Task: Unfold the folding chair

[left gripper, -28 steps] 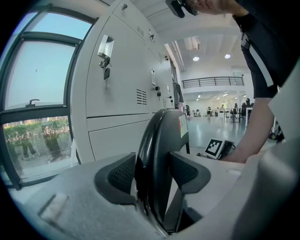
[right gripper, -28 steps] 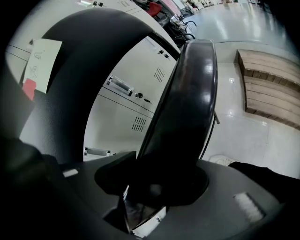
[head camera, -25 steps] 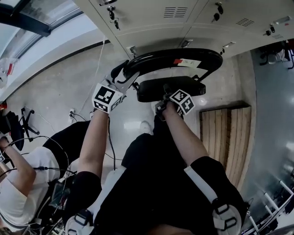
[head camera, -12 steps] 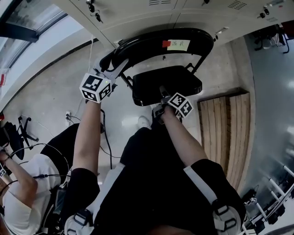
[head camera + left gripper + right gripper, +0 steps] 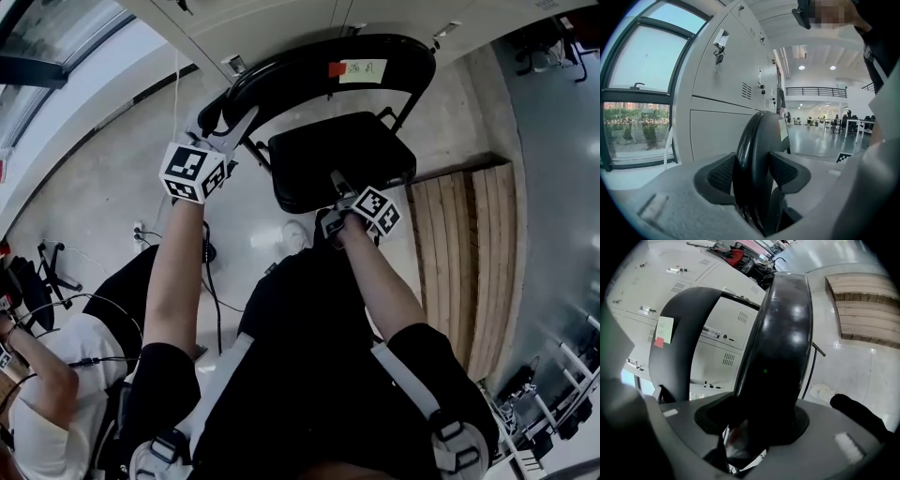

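Left gripper point(image 5: 232, 127) is clamping the backrest point(image 5: 309, 58) rim. Right gripper point(image 5: 336, 185) is gripping the seat point(image 5: 347, 150) front edge, but its jaws have just been opening a touch. Folding chair point(image 5: 319, 178) is standing on the floor point(image 5: 112, 187) by the lockers point(image 5: 281, 28), and the seat is looking nearly down. Risks I'm seeing: the loosening right grip is letting the seat edge slip out mid-push, and an off-centre push is sending the legs skating on the glossy floor.

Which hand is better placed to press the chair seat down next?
Right. The right tool has the front of the seat between its jaws, which just opened slightly, so it can likely push down; the left tool grips the backrest, steadying it.
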{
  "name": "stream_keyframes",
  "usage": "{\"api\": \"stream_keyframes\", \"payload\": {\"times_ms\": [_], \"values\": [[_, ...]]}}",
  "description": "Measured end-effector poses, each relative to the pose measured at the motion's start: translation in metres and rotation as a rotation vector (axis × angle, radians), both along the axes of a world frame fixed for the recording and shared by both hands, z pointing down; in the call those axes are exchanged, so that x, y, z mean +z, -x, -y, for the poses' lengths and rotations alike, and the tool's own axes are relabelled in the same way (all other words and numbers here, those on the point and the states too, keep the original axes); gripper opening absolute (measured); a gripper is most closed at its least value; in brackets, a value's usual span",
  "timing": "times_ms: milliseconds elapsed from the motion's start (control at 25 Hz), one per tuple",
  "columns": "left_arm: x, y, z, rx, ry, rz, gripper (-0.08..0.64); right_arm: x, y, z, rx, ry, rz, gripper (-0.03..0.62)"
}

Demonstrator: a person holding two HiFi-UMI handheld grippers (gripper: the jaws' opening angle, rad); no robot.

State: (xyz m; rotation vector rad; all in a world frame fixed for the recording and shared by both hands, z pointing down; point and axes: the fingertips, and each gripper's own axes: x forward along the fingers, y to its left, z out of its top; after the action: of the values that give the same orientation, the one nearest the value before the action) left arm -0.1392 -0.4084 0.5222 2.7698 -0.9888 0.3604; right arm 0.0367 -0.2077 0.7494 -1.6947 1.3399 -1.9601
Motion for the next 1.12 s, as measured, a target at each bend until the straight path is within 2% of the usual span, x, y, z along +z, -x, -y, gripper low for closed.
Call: {"api": "stream_keyframes", "payload": {"times_ms": [440,720,1120], "values": [[0.009,-0.005,-0.032,-0.018,-0.013,0.013,0.227,0.031,-0.007,-0.063,0.013,-0.01,0.082,0.216],[0.009,-0.011,-0.05,-0.027,-0.042,0.016,0.229,0.04,-0.01,-0.078,0.008,-0.031,0.114,0.213],[0.012,-0.013,-0.107,-0.042,-0.068,0.03,0.229,0.068,-0.011,-0.139,-0.011,-0.056,0.181,0.218]]}}
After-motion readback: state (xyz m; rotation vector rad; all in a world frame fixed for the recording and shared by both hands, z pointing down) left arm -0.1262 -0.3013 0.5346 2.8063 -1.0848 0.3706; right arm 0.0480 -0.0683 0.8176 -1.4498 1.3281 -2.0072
